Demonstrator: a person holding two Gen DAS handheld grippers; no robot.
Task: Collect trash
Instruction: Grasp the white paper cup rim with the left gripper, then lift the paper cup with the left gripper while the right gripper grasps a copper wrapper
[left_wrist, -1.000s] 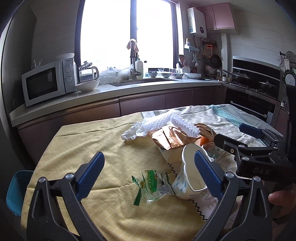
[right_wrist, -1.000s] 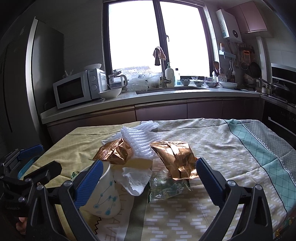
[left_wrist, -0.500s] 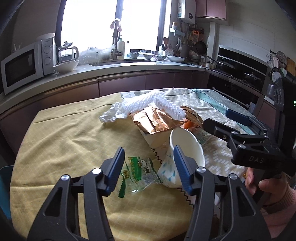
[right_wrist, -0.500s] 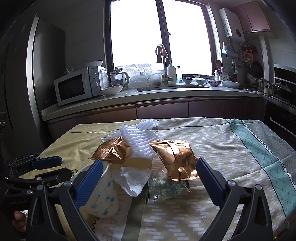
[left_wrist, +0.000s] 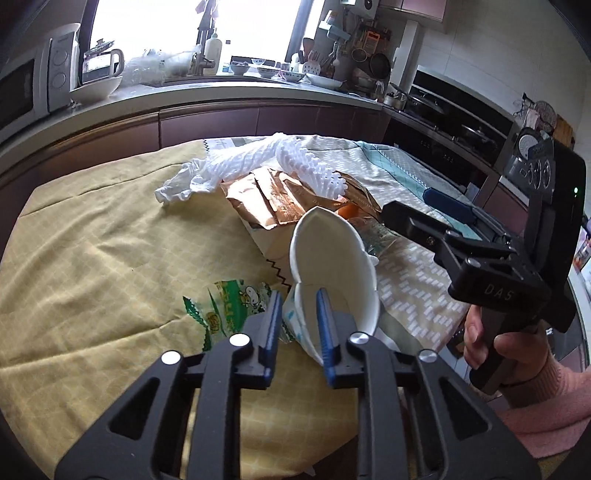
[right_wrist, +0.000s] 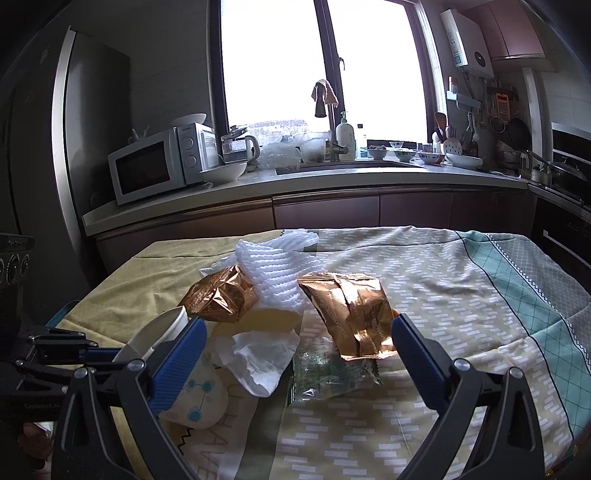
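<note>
Left tongs clamped on the paper cup wall, one finger inside and one outside, so the squashed cup can lift off the worktop. Foil bags and tissue lie mid-worktop. Right tongs spread wide, empty, hovering over them, probably next.

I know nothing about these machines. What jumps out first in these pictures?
The left gripper pinches the wall of a white paper cup, squashing it, near the table's front edge. Behind it lies a heap of trash: copper foil bags and white foam netting. The right gripper gapes wide before them.
</note>
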